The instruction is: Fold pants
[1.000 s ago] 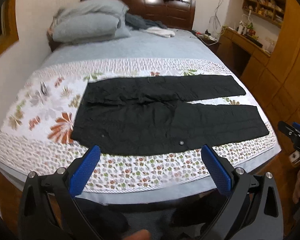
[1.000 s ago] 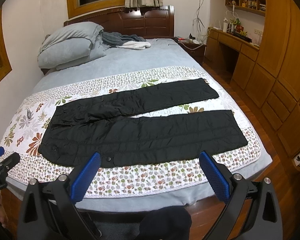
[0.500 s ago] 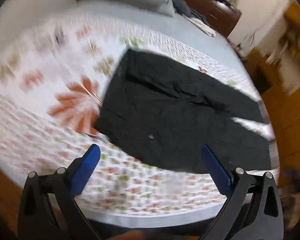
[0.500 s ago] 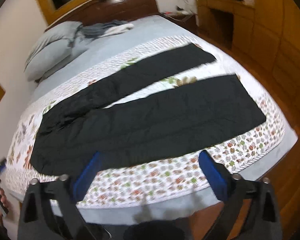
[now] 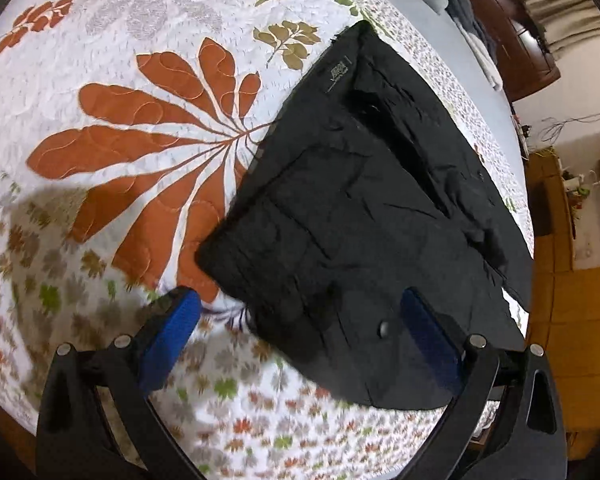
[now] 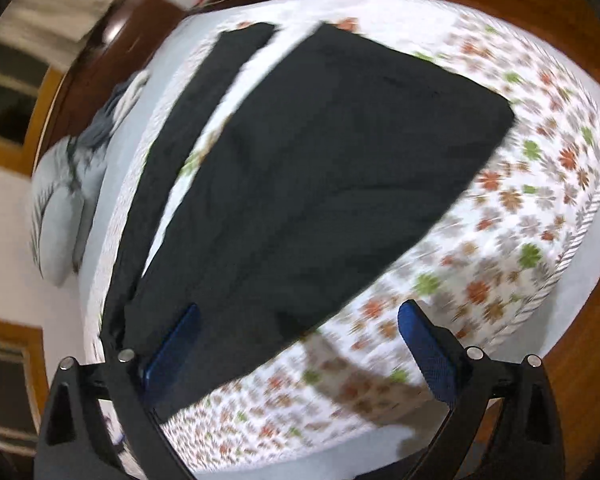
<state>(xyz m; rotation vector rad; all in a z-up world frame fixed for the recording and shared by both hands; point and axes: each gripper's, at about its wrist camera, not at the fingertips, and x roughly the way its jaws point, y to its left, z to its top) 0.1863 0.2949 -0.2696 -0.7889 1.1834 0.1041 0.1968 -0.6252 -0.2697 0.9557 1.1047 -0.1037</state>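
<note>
floral quilted bedspread carries black pants; beyond the pants, grey pillows; left gripper and right gripper gape wide, empty.

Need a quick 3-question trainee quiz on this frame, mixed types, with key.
1. True or false: both the left gripper and the right gripper are open.
2. Which end of the black pants lies in front of the left gripper? A) waistband B) leg hems
3. Fill in: the pants lie flat on a floral ____.

Key: 1 true, neither holds any cloth. 2 A, the label and a button show there; the right wrist view shows the hem end. 3 bedspread.
</note>
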